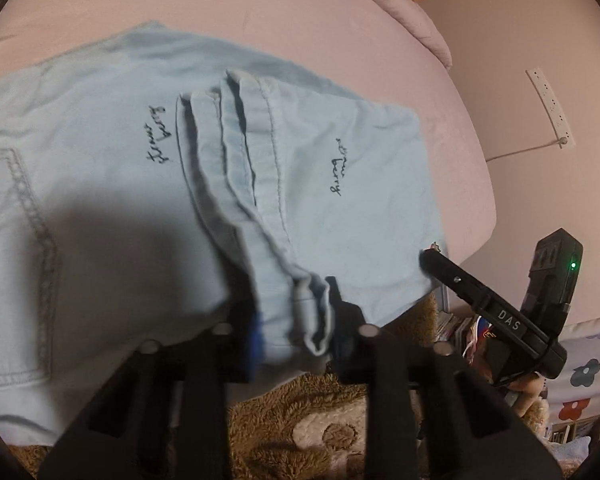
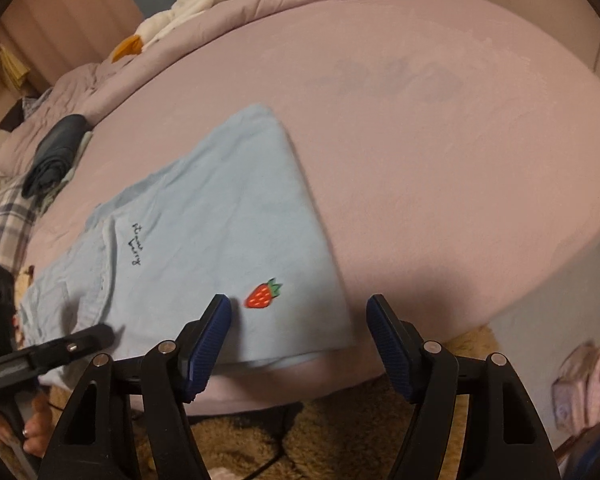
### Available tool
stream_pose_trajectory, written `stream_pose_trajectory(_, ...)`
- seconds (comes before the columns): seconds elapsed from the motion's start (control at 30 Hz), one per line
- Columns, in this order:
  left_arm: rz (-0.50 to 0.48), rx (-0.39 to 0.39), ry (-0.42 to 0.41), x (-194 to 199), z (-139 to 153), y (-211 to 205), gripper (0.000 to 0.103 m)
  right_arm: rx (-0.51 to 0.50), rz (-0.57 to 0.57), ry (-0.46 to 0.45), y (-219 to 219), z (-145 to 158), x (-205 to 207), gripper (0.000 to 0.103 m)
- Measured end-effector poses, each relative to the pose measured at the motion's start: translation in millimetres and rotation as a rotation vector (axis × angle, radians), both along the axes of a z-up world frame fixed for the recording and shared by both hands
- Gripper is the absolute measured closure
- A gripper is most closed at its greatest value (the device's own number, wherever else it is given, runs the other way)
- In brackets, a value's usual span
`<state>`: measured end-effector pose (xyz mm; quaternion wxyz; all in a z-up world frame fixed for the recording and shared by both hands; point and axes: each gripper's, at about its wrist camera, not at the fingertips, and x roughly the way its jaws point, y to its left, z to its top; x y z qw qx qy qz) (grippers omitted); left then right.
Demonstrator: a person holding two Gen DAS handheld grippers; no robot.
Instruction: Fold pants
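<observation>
A: Left gripper?
B: Jaws clamped on bunched hem of the light-blue denim pants, to carry the fold

A: Right gripper?
B: Jaws wide, nothing held, over pants' near edge on the pink bed sheet, prob lining up a grab

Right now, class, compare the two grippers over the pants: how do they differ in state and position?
The left gripper is shut on the bunched hems of the pants; the right gripper is open and holds nothing. The left sits at the stacked hem edges, while the right hovers at the folded edge near the strawberry patch. Both have black frames with blue pads, and both are at the near edge of the bed.
</observation>
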<state>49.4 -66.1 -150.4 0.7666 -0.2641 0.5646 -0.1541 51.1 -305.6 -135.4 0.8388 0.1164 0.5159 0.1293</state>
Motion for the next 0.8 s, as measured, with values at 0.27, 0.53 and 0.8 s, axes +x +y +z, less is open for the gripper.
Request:
stream_pose_trajectory(0.27, 0.021, 0.092, -0.108, -9.4, 31.0, 12.5, 0.085, 0.037, 0.015, -0.025, 2.1, 15.4, -7.3, 0.077)
stream_pose_trajectory(0.53, 0.038, 0.126, -0.063, -9.5, 4.6, 16.1, 0.081, -0.051, 0.049, -0.015, 13.5, 3.9, -8.2, 0.077)
stream_pose_trajectory(0.8, 0.03, 0.142, -0.051, -12.2, 6.7, 17.3, 0.078, -0.055, 0.044, -0.003, 14.1, 3.7, 0.7, 0.077)
